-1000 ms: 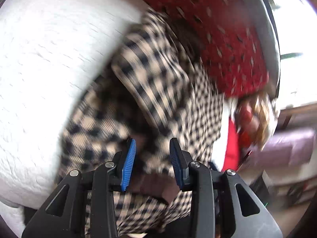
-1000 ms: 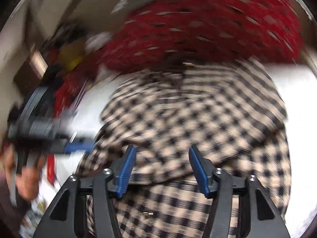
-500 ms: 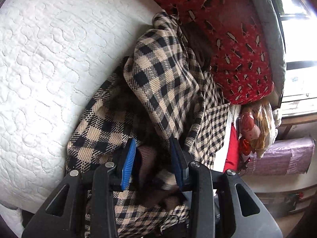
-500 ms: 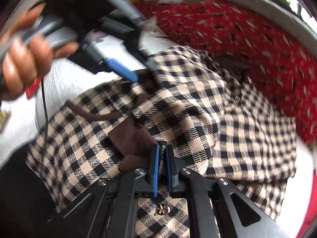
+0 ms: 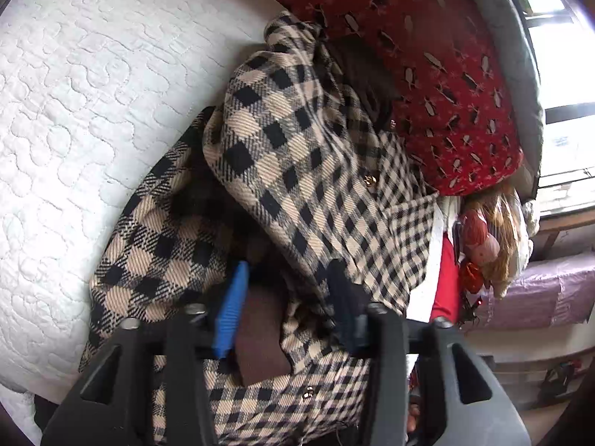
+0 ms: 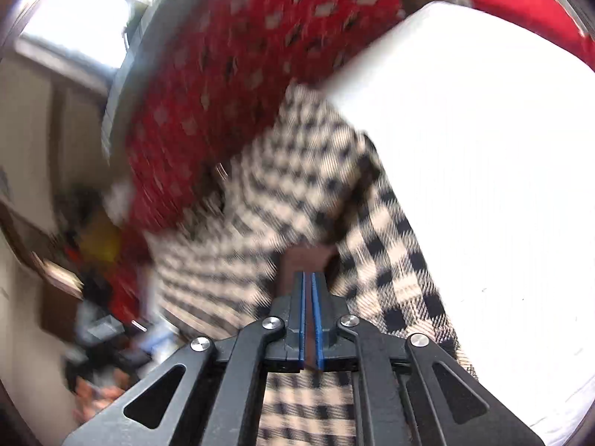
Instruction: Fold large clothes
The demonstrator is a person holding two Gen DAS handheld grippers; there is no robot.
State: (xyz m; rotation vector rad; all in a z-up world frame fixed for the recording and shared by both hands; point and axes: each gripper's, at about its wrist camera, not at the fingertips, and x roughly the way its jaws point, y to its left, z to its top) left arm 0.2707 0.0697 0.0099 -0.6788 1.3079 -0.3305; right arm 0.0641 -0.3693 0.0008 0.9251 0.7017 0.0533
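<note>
On a bed covered with a white quilted bedspread [image 5: 93,119], a large garment in beige and black check [image 5: 297,171] lies crumpled in loose folds, with a brown lining [image 5: 260,338] showing at its near edge. Its far end rests against a red patterned blanket [image 5: 438,74], which lies along the far side of the bed. Small gold buttons dot the cloth.

In the left wrist view, the left claw [image 5: 286,304] points down into the heap. Its blue-padded jaws stand partly apart and are opening, with a bunched fold of checked cloth and brown lining lying between them; the pads do not visibly press on it.

The right wrist view is heavily blurred. The right claw [image 6: 308,319] has its blue pads almost together, only a thin slit between them, and they are opening. A brown patch of the garment sits just beyond its tips, and whether any cloth is pinched there cannot be told. To the claw's right, the white bedspread fills the frame.
</note>
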